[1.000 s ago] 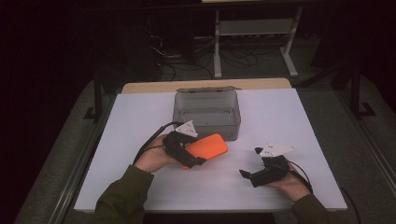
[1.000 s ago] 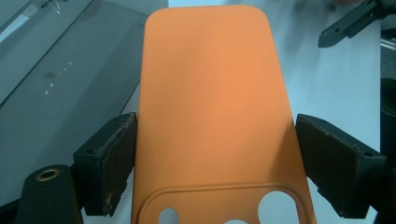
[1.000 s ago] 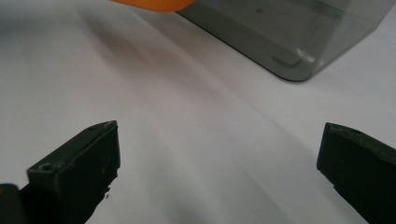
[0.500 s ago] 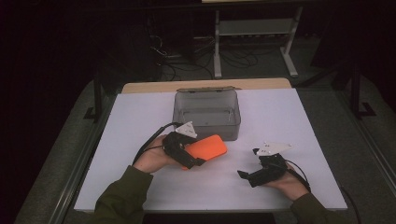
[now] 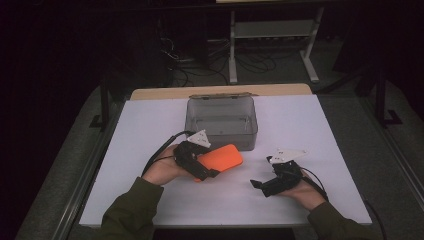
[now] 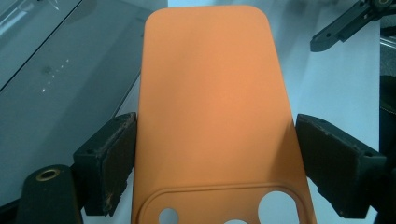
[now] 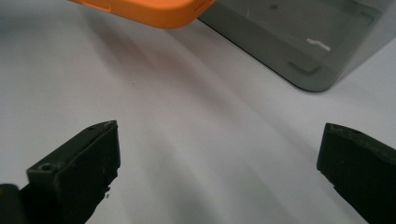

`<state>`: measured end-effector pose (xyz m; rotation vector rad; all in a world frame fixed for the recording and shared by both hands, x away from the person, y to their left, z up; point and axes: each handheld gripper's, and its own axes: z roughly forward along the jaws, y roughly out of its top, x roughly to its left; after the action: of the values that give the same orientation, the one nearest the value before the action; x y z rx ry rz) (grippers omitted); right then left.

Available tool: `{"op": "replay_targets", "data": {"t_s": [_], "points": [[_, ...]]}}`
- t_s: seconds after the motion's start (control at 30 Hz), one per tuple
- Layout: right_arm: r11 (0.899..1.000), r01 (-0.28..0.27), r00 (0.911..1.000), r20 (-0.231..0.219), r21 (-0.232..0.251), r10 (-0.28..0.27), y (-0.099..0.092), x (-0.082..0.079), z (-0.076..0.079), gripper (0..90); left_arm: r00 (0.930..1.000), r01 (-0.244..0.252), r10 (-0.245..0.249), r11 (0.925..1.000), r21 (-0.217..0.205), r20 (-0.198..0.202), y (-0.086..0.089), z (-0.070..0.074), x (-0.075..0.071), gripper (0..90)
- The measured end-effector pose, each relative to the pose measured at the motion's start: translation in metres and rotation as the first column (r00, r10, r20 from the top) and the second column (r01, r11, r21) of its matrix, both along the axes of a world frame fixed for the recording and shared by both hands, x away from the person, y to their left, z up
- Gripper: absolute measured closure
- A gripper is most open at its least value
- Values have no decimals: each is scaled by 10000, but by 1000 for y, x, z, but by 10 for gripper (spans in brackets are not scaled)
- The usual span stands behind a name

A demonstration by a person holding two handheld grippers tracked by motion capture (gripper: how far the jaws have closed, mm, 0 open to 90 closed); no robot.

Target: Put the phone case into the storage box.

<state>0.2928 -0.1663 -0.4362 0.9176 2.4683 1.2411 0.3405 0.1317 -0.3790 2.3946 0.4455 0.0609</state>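
The left claw (image 5: 212,173) squeezes the orange phone case (image 5: 220,159) by its sides; the right claw (image 5: 256,185) is wide open and empty; lift the case level over the grey box (image 5: 221,117).

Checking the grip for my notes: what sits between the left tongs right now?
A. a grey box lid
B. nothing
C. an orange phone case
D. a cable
C: in the left gripper view the left tongs press both long edges of the orange phone case, camera cut-outs nearest the lens.

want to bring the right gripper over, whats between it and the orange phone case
Bare white table: the high view shows nothing between the right gripper and the orange phone case held in the left gripper.
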Motion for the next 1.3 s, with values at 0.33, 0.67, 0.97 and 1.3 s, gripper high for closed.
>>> {"op": "replay_targets", "data": {"t_s": [0.33, 0.67, 0.97, 1.3], "points": [[9997, -245, 9995, 175, 18, 245, 12, 6, 2, 0, 10000, -13, 13, 10000, 58, 10, -1, 0, -1, 153], [9995, -307, 9992, 252, 3, 307, 21, 10, 3, 0, 10000, 52, -53, 10000, 78, 58, -2, 1, -2, 153], [9989, -468, 9984, 310, -101, 471, 30, 16, 4, 0, 9999, 88, -88, 10000, 24, 78, -3, 2, -3, 153], [9981, -612, 9975, 342, -33, 613, 38, 23, -1, 0, 10000, 57, -57, 10000, 41, 82, -2, 3, -3, 153]]}}
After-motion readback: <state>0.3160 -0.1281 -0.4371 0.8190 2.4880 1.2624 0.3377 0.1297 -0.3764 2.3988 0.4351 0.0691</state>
